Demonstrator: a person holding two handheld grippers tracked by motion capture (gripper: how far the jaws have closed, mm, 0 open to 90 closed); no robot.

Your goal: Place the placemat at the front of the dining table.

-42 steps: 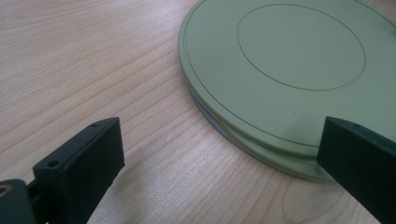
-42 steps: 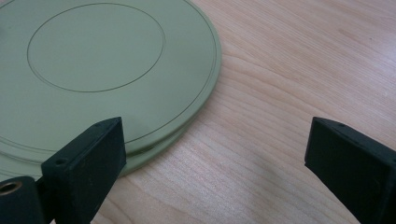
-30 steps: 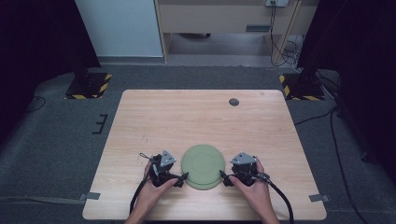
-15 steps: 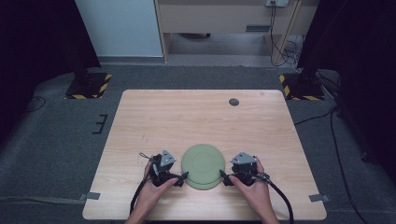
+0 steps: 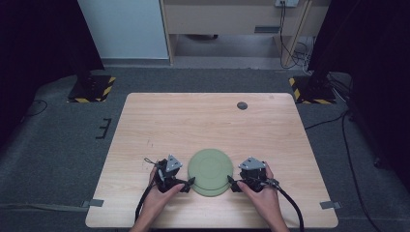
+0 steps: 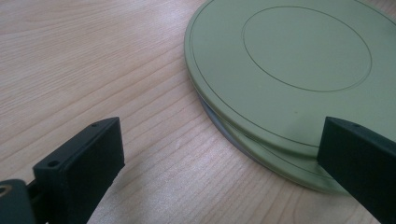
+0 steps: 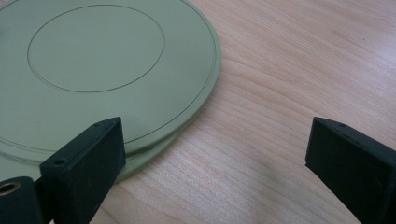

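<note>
Two pale green plates (image 5: 211, 170) lie stacked on the wooden counter (image 5: 193, 125) near your edge, the upper one shifted slightly so the lower rim peeks out on the near side. Your left gripper (image 5: 186, 183) sits just beside the stack's left edge with its jaws spread wide; in the left gripper view one jaw stands over bare wood and the other over the plates' rim (image 6: 261, 135). Your right gripper (image 5: 233, 183) mirrors it at the stack's right edge, jaws likewise wide apart, one over the rim (image 7: 140, 140) and one over the wood. Neither holds anything. A small dark disc (image 5: 242, 105) lies far off toward the counter's back edge.
</note>
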